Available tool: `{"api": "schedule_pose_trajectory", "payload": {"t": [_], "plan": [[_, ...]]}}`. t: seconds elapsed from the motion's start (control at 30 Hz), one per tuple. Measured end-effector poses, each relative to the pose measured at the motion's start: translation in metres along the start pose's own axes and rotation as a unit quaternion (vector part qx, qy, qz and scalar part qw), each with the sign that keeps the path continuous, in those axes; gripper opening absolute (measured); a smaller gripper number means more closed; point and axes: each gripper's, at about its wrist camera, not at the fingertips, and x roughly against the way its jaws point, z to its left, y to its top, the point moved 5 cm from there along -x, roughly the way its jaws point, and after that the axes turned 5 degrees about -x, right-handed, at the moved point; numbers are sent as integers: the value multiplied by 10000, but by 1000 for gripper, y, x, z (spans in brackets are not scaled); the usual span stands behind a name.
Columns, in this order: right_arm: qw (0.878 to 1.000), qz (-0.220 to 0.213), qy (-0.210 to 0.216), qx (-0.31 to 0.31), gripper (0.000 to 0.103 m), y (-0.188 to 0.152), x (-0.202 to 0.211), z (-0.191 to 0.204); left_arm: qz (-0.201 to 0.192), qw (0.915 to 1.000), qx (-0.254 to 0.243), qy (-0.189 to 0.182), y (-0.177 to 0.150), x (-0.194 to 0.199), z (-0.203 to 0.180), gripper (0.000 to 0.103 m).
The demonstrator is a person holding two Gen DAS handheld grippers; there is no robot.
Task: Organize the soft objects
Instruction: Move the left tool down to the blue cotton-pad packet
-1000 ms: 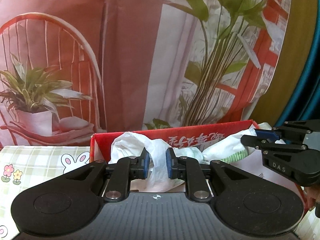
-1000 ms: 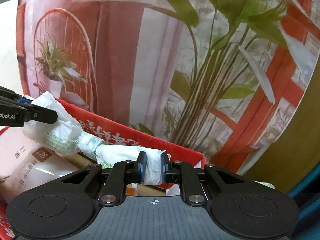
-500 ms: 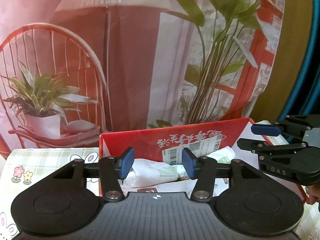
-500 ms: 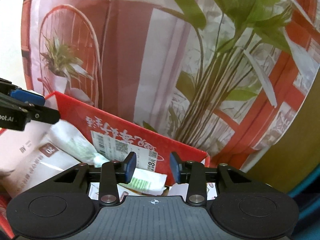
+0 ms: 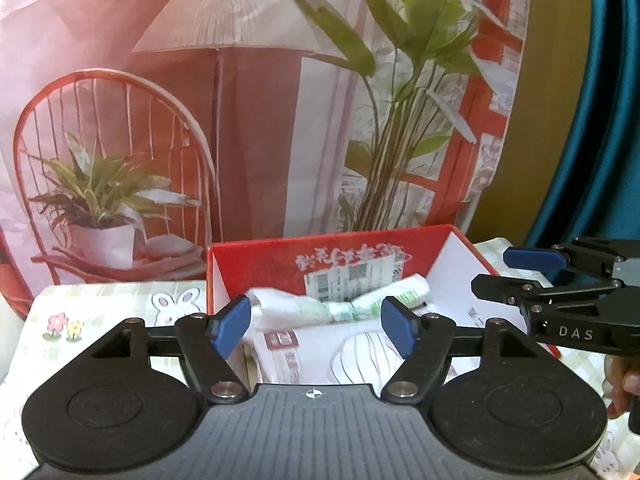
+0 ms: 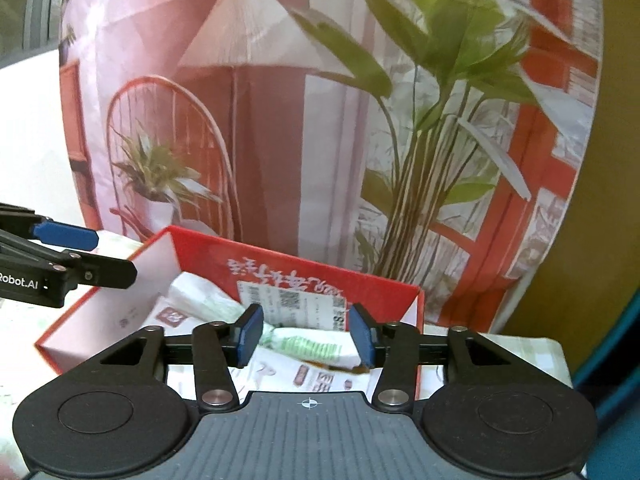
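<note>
A twisted white and green plastic bag (image 5: 340, 304) lies inside the red cardboard box (image 5: 280, 256), on top of white packets (image 5: 344, 352). My left gripper (image 5: 316, 326) is open and empty, above the box's near side. My right gripper (image 6: 306, 334) is open and empty too, over the box's right part; the bag (image 6: 308, 340) lies below it in the right wrist view. The right gripper shows at the right edge of the left wrist view (image 5: 516, 270), and the left gripper at the left edge of the right wrist view (image 6: 108, 256).
The red box (image 6: 404, 292) stands on a table with a pale checked cloth with rabbits and flowers (image 5: 120, 304). A printed backdrop with a lamp, chair and plants (image 5: 240, 120) hangs right behind the box. A blue curtain (image 5: 600, 120) is at the far right.
Both grippers were shut on the ends of the plastic bag a second ago. They opened, the bag dropped into the box, and both grippers have drawn back and up.
</note>
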Motion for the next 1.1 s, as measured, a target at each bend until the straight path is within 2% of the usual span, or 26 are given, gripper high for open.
{"api": "schedule_pose_trajectory", "payload": {"t": [0.33,0.5,0.87,1.1], "plan": [[9983,-169,325,-456,47,-37,54,10,169,9996,90,-223,-48,36,-5,74],[9977,-102,444,-499,47,-60,72,14,355,9984,290,-316,-79,48,-3,74],[9914,813,882,-522,46,-130,66,41,767,9935,732,-425,-133,55,-2,74],[9848,1206,1175,-419,46,-155,61,63,1162,9858,1094,-520,-173,53,-3,74]]}}
